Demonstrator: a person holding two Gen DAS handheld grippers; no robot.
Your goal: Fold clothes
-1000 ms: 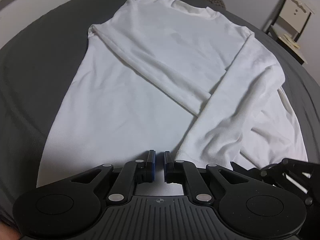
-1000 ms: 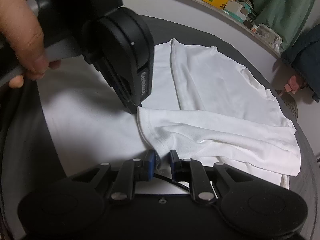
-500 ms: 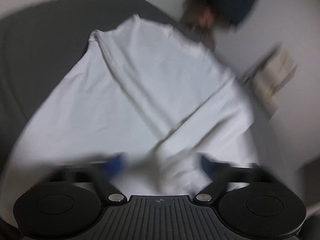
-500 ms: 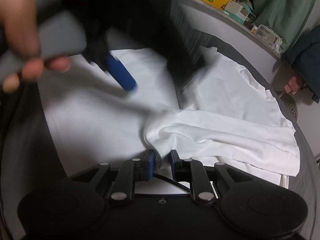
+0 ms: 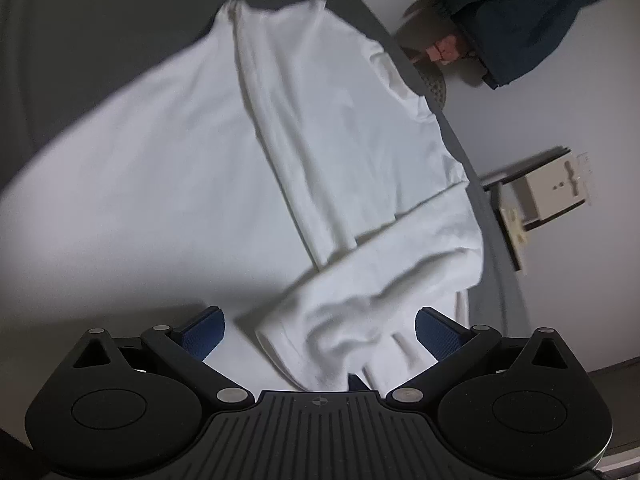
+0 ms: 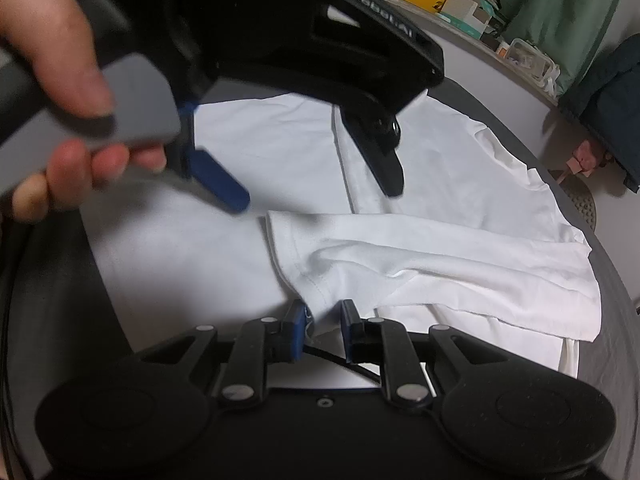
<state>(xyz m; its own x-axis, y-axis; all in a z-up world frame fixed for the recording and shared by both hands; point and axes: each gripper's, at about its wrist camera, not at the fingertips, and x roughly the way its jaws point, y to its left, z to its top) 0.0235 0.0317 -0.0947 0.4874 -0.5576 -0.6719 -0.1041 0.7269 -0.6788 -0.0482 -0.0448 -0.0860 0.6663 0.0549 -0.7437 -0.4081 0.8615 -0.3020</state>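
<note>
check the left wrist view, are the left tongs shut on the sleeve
No, the left tongs stand wide open, with the sleeve cuff lying loose between the blue pads.

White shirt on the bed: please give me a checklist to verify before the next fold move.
1. Left gripper free: ok. Its jaws have just been opening and stand wide; the cuff lies between them, untouched.
2. Right gripper grips the cuff: ok, fabric appears pinched between its pads.
3. Far sleeve folded across the shirt: ok.
4. Near sleeve smooth: not ok, wrinkled.
5. Hem squared: cannot tell, hidden.
</note>
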